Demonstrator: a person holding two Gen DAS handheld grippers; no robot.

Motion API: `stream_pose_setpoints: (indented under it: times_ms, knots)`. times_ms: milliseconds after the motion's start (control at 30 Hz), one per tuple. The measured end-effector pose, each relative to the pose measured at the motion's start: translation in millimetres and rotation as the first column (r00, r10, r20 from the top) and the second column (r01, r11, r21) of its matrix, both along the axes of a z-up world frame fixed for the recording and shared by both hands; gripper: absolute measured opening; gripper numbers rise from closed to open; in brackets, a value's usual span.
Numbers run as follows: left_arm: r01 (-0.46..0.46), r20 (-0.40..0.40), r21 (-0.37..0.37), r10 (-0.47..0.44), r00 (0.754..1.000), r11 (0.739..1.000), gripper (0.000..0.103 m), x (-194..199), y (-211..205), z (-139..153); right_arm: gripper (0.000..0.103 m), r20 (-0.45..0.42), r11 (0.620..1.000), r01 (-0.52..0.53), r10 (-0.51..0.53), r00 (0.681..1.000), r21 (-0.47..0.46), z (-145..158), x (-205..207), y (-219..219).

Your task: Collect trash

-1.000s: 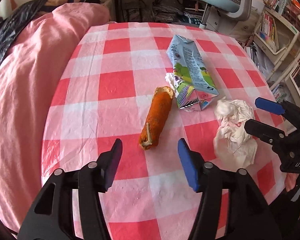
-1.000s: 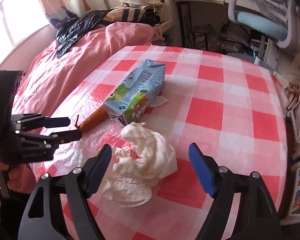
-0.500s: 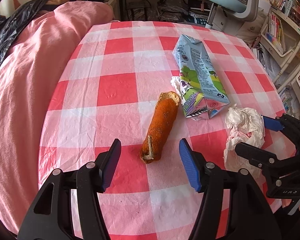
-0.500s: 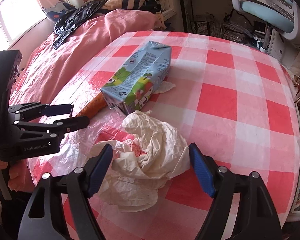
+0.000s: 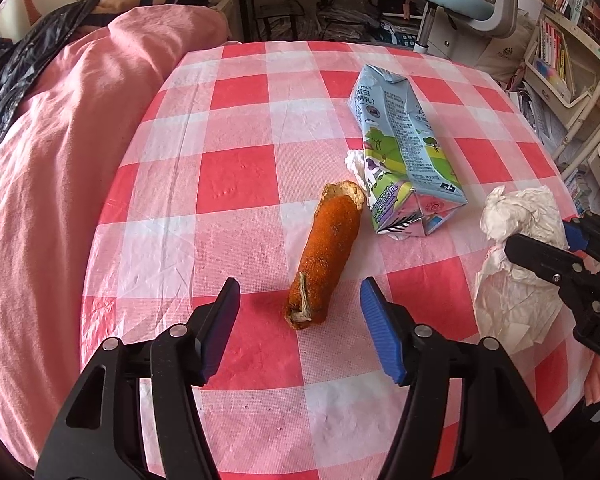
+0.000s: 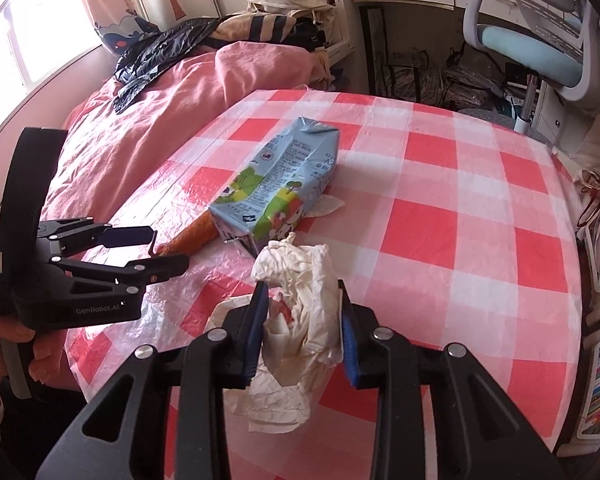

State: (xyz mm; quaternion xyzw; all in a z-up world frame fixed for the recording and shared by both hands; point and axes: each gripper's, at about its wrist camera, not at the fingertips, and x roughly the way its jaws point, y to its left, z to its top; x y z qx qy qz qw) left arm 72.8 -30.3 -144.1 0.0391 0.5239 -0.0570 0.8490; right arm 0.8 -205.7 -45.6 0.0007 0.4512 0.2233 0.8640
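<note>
Right wrist: right gripper (image 6: 302,322) pinches crumpled tissue (image 6: 300,312).

A red-and-white checked counter (image 5: 236,184) carries a milk carton (image 5: 404,152) on its side, an orange peel roll (image 5: 328,252) and crumpled paper (image 6: 300,280). A small white scrap (image 5: 354,160), perhaps tissue, lies beside the carton.

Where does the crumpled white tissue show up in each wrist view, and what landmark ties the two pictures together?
Left wrist: crumpled white tissue at the right edge, pinched by the right gripper.
Right wrist: the tissue sits low and central, between that gripper's fingers.
Shared landmark: the milk carton lying on the checked tablecloth.
</note>
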Motion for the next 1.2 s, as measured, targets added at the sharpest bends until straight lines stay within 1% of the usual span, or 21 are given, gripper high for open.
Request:
stream_pose_setpoints:
  times_ms: [67, 133, 233, 400, 533, 633, 667, 767, 867, 933, 967, 1033, 1100, 1133, 1167, 1200]
  knots:
    - [0.002, 0.000, 0.004, -0.002, 1.000, 1.000, 0.060, 0, -1, 0, 0.040, -0.002, 1.000, 0.003, -0.003, 1.000, -0.003, -1, 1, 0]
    - [0.003, -0.001, 0.006, -0.003, 1.000, 1.000, 0.060, 0, -1, -1, 0.042, -0.004, 1.000, 0.001, -0.001, 1.000, -0.002, -1, 2, 1]
    - [0.001, -0.001, 0.009, -0.001, 1.000, 1.000, 0.061, 1, -2, -1, 0.047, -0.007, 1.000, 0.003, -0.003, 1.000, -0.002, -1, 3, 0]
    - [-0.002, 0.000, 0.014, 0.002, 1.000, 1.000, 0.063, 2, -2, -3, 0.048, -0.011, 1.000, -0.003, 0.003, 1.000, -0.008, -3, 3, 1]
    - [-0.004, -0.001, 0.020, 0.004, 1.000, 1.000, 0.063, 3, -2, -4, 0.049, -0.026, 0.999, 0.005, -0.005, 1.000, -0.034, -6, 5, 1]
    - [-0.013, 0.002, 0.021, 0.013, 1.000, 1.000, 0.064, 4, -1, -3, 0.058, -0.034, 0.998, 0.021, -0.023, 0.999, -0.054, -9, 6, -1]
    - [-0.017, 0.003, 0.020, 0.017, 1.000, 1.000, 0.064, 4, 0, -3, 0.059, -0.039, 0.998, 0.022, -0.024, 0.999, -0.064, -11, 6, -1]
    - [-0.022, 0.003, 0.021, 0.022, 1.000, 1.000, 0.064, 5, 1, -4, 0.060, -0.062, 0.996, 0.013, -0.019, 0.998, -0.090, -17, 7, 0]
    - [-0.024, 0.002, 0.025, 0.024, 1.000, 0.999, 0.064, 5, 1, -4, 0.059, -0.062, 0.994, 0.003, -0.010, 0.998, -0.109, -18, 5, 2]
    - [-0.024, 0.002, 0.025, 0.024, 1.000, 0.999, 0.064, 5, 0, -4, 0.045, -0.065, 0.995, -0.007, 0.000, 0.998, -0.101, -18, 4, 2]
    - [-0.024, 0.002, 0.024, 0.024, 1.000, 0.999, 0.064, 5, 1, -5, 0.035, -0.063, 0.995, -0.011, 0.005, 0.998, -0.098, -17, 4, 3]
    - [-0.021, 0.001, 0.019, 0.021, 1.000, 1.000, 0.064, 5, 1, -5, 0.029, -0.048, 0.995, -0.017, 0.013, 0.999, -0.100, -15, 2, 4]
    - [-0.010, 0.001, 0.002, 0.010, 1.000, 1.000, 0.052, 5, -1, -4, 0.026, -0.032, 0.995, -0.019, 0.016, 0.999, -0.103, -12, 0, 5]
    - [-0.003, -0.001, -0.006, 0.003, 1.000, 1.000, 0.038, 4, -2, -4, 0.026, -0.025, 0.995, -0.018, 0.015, 1.000, -0.103, -11, 0, 5]
    - [0.001, 0.000, -0.011, -0.001, 1.000, 1.000, 0.027, 4, -2, -3, 0.025, -0.017, 0.995, -0.014, 0.012, 1.000, -0.100, -10, 0, 4]
    - [0.002, 0.004, -0.014, -0.002, 1.000, 1.000, 0.023, 3, -3, -3, 0.025, -0.007, 0.995, -0.009, 0.008, 1.000, -0.095, -8, 0, 2]
